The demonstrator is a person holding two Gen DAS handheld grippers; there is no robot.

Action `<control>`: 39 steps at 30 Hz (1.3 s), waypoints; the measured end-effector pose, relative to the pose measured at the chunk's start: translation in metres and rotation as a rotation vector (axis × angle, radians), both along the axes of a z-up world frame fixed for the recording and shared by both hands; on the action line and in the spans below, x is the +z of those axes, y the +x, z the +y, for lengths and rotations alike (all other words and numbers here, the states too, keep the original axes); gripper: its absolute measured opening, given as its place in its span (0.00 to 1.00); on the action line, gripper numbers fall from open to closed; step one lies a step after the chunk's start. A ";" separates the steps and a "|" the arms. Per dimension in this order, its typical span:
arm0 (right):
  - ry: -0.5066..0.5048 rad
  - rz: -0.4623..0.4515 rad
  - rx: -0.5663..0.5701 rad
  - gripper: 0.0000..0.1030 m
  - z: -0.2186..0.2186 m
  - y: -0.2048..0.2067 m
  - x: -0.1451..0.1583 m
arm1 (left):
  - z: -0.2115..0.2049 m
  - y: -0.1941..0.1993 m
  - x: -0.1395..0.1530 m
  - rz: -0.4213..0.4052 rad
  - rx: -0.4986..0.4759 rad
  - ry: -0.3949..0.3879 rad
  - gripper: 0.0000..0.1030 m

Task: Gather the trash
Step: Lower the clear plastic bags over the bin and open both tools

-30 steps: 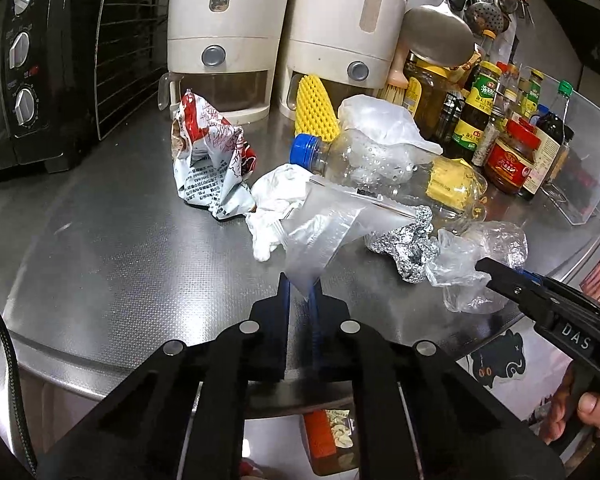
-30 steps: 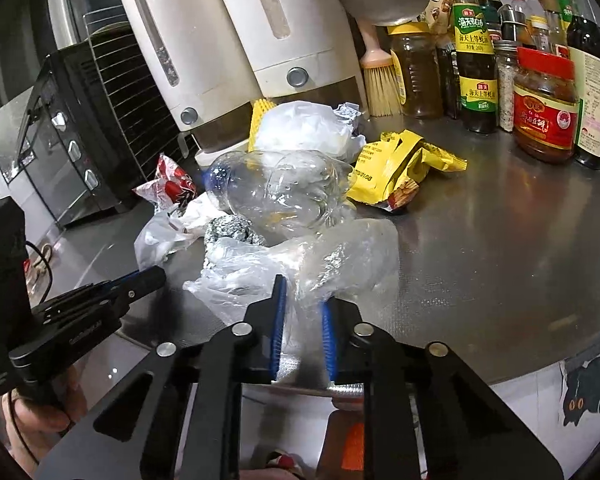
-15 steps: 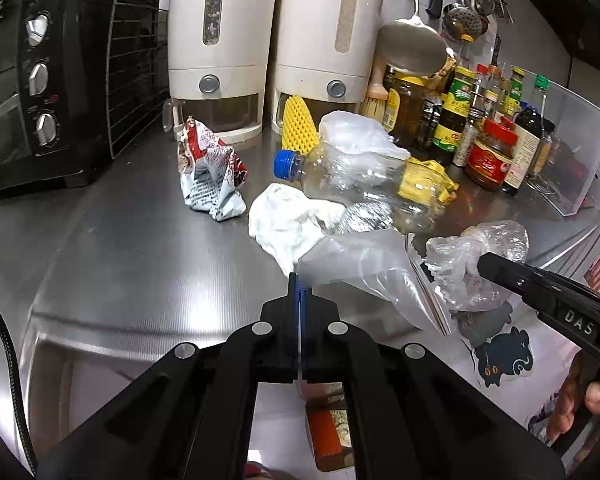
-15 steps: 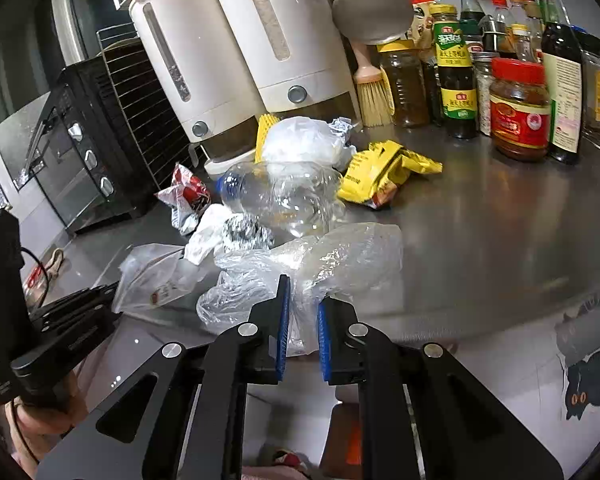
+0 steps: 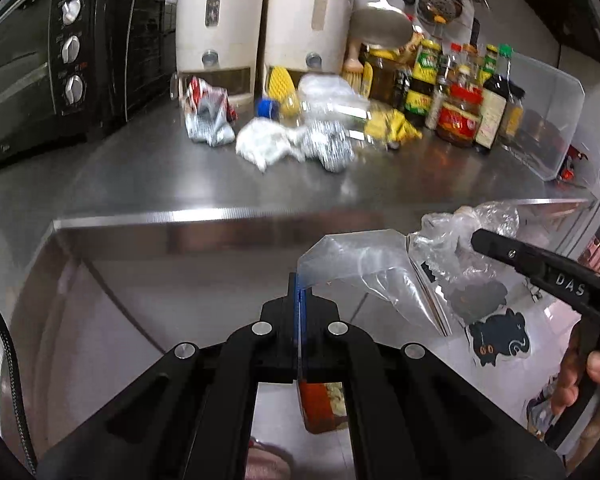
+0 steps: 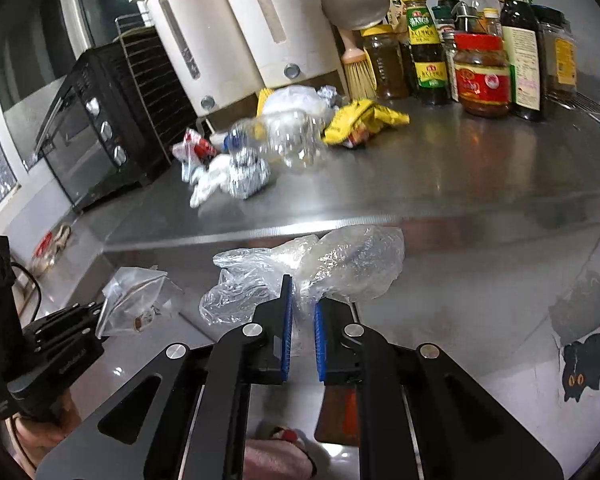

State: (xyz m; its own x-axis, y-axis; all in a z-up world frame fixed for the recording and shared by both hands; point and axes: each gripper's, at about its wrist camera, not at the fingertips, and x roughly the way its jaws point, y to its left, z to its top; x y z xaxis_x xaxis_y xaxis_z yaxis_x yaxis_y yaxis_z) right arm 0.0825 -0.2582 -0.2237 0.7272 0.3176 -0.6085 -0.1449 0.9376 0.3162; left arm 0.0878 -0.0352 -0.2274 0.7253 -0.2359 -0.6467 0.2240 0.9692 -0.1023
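Note:
My left gripper [image 5: 300, 285] is shut on a corner of a clear zip bag [image 5: 360, 264], which hangs in the air in front of the steel counter's edge [image 5: 220, 214]. My right gripper [image 6: 300, 294] is shut on a crumpled clear plastic bag [image 6: 348, 260], also off the counter. Each wrist view shows the other gripper beside it with its bag. On the counter lie a red-and-white wrapper [image 5: 208, 120], a white tissue [image 5: 260, 146], a foil ball [image 5: 328, 150], a clear bottle [image 6: 292, 140] with a blue cap, and a yellow wrapper [image 6: 364, 120].
A black oven [image 5: 72, 60] stands at the back left, two white dispensers [image 5: 220, 20] behind the trash, and sauce bottles and jars [image 5: 460, 116] at the back right beside a clear bin [image 5: 548, 120]. Below the edge is a steel cabinet front with a cat sticker [image 5: 500, 338].
Both grippers have drawn back off the counter, each pulling its bag with it past the edge. The left jaws closed fully on the zip bag. The remaining trash stayed in place.

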 end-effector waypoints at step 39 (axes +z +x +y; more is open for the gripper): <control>-0.003 0.628 -0.093 0.13 -0.026 0.066 -0.304 | -0.087 0.051 -0.320 0.624 -0.065 0.073 0.00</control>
